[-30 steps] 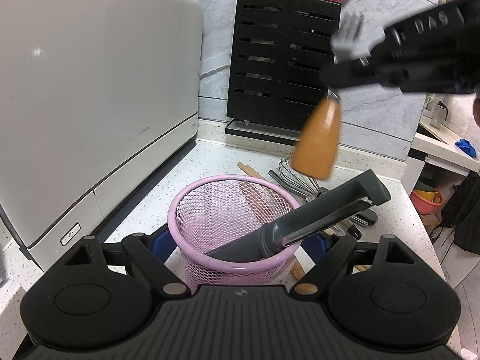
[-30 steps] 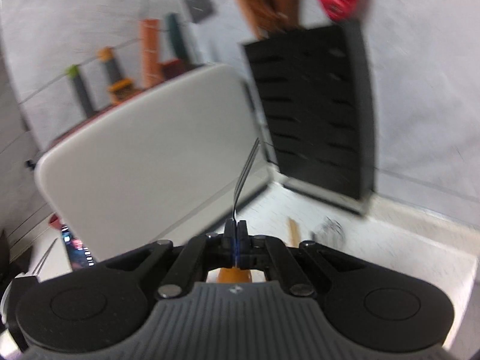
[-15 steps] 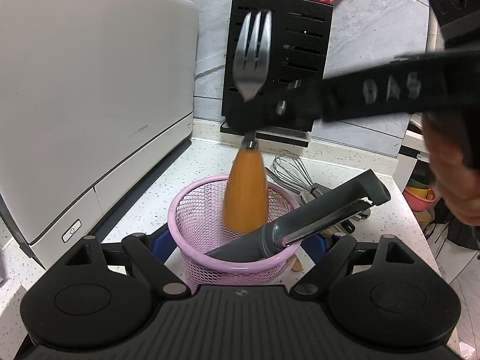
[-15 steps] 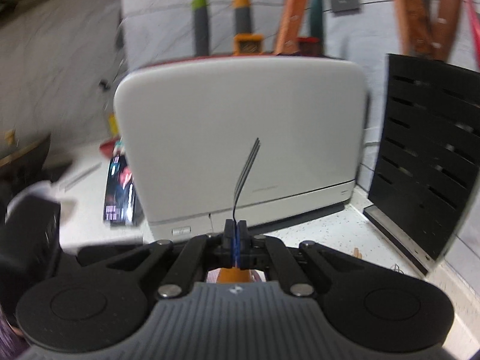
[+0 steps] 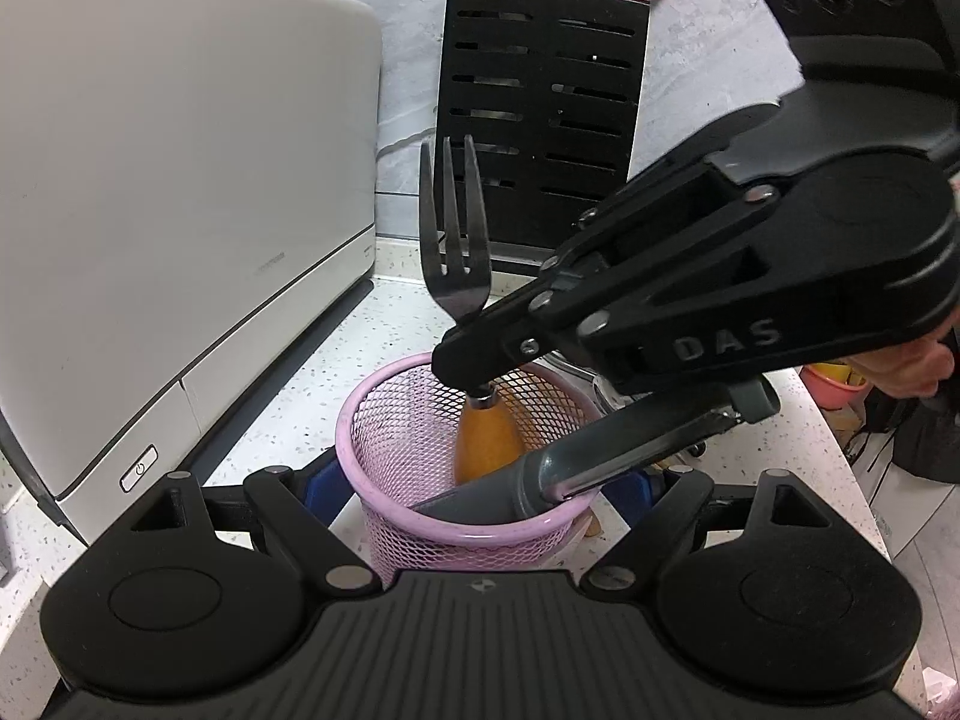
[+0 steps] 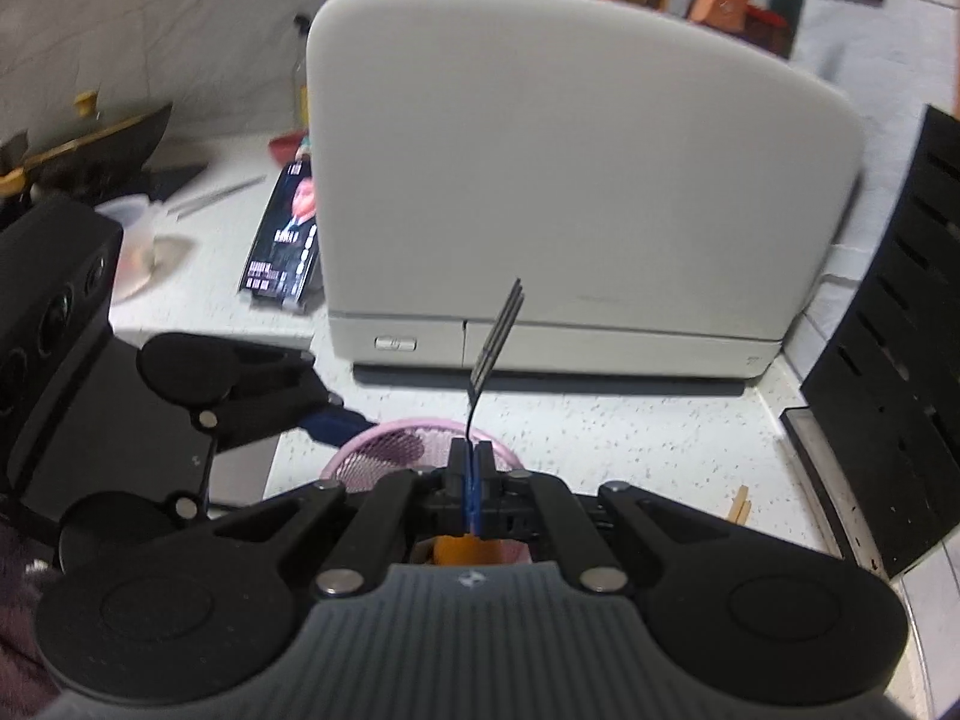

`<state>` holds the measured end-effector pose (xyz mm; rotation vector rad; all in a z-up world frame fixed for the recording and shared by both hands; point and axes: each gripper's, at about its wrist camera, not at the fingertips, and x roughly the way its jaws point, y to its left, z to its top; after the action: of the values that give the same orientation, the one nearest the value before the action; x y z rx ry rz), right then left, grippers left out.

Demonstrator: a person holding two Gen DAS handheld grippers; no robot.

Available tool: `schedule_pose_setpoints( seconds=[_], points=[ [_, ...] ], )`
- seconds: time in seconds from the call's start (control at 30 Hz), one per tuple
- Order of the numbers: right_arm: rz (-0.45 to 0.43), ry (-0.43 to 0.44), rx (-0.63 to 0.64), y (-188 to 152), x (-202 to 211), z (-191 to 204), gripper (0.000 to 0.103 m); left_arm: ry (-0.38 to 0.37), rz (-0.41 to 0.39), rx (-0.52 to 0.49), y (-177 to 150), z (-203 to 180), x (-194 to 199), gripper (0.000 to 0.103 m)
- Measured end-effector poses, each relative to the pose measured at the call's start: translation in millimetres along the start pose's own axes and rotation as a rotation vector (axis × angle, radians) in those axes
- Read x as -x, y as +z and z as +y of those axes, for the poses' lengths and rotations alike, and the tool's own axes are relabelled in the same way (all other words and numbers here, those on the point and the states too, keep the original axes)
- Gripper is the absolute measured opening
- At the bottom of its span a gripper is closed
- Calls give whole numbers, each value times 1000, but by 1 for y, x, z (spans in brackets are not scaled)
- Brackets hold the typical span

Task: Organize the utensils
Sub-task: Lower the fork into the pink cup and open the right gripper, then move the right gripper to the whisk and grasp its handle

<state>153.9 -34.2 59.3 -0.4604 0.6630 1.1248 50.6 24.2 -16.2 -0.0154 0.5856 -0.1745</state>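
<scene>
My right gripper (image 5: 474, 360) clenches the wooden-handled steel fork (image 5: 454, 252), handle inside the pink mesh basket (image 5: 384, 420) steadied by my left gripper (image 5: 474, 486); next, lower and release.

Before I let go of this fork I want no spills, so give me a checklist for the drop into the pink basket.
1. Right gripper clamped on the fork at its neck: ok.
2. Fork upright, tines up, wooden handle down: ok.
3. Handle inside the pink mesh basket rim: ok, the handle end sits below the rim.
4. Handle resting on the basket floor: cannot tell, the bottom is hidden.
5. Grey peeler already leaning in the basket, clear of the fork: cannot tell, its handle crosses in front of the fork's handle.
6. Left gripper steadying the basket: cannot tell, its fingers flank the basket but contact is not visible.
</scene>
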Motion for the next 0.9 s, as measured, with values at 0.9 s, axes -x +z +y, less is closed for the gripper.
schedule_pose_setpoints(
  seconds=[0.9],
  points=[
    [224, -35, -40, 29, 39, -27, 34, -31, 9, -17, 0, 2, 1, 98]
  ],
)
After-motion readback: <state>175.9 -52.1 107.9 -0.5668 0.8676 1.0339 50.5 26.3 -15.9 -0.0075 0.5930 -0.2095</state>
